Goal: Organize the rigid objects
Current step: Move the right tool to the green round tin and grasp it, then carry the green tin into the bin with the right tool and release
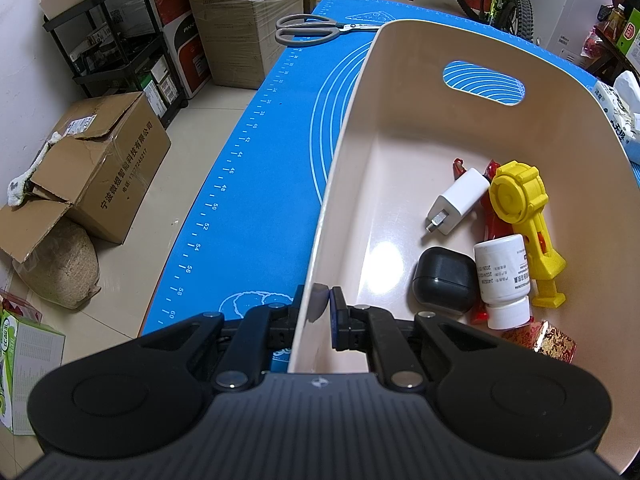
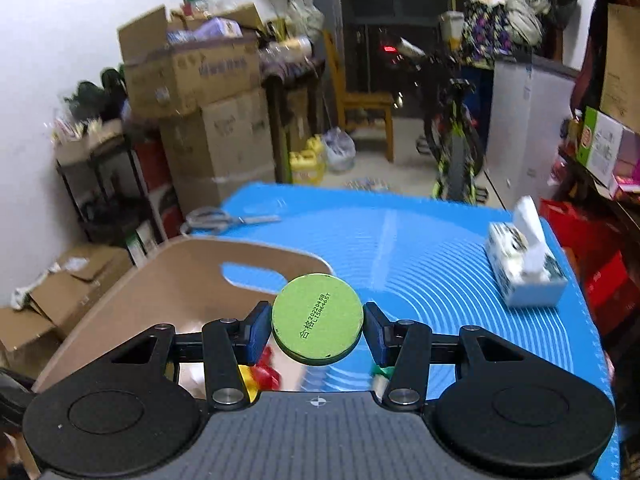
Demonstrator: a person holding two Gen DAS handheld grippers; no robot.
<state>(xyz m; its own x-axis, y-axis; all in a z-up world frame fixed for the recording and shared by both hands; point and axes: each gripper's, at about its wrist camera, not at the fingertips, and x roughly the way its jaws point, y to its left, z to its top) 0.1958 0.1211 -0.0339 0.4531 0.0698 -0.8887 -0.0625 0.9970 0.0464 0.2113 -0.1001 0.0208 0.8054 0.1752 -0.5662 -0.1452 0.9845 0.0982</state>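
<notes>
Left tool (image 1: 320,300): I see its pads closed on the near wall of the beige bin (image 1: 400,120), one pad outside, one inside, pinching the rim. The bin sits on the blue mat (image 1: 260,160) that covers the counter.

Bin contents, left wrist view, all bunched at the right side of the floor:
- white charger (image 1: 456,200), prongs pointing toward the camera's lower left;
- yellow toy (image 1: 524,224), lying just right of the charger, touching it;
- red item (image 1: 494,216) under the toy and the charger, mostly hidden; I cannot tell what it is;
- black case (image 1: 444,280), lid shut, beside the white bottle (image 1: 504,280);
- the bottle lies on its side, cap toward the camera, touching the case;
- red and gold box (image 1: 548,340) at the near edge, partly cut off by the tool body.

Scissors (image 1: 316,30) lie on the mat beyond the bin's far end, apart from it.

Right tool (image 2: 318,334): its pads are clamped on a green tin (image 2: 318,318), one on each side of its round edge, printed face toward the camera. The tin is held in the air above the bin's right rim (image 2: 160,276). The view is blurred. A tissue box (image 2: 524,276) stands on the mat to the right, well apart from the bin.
</notes>
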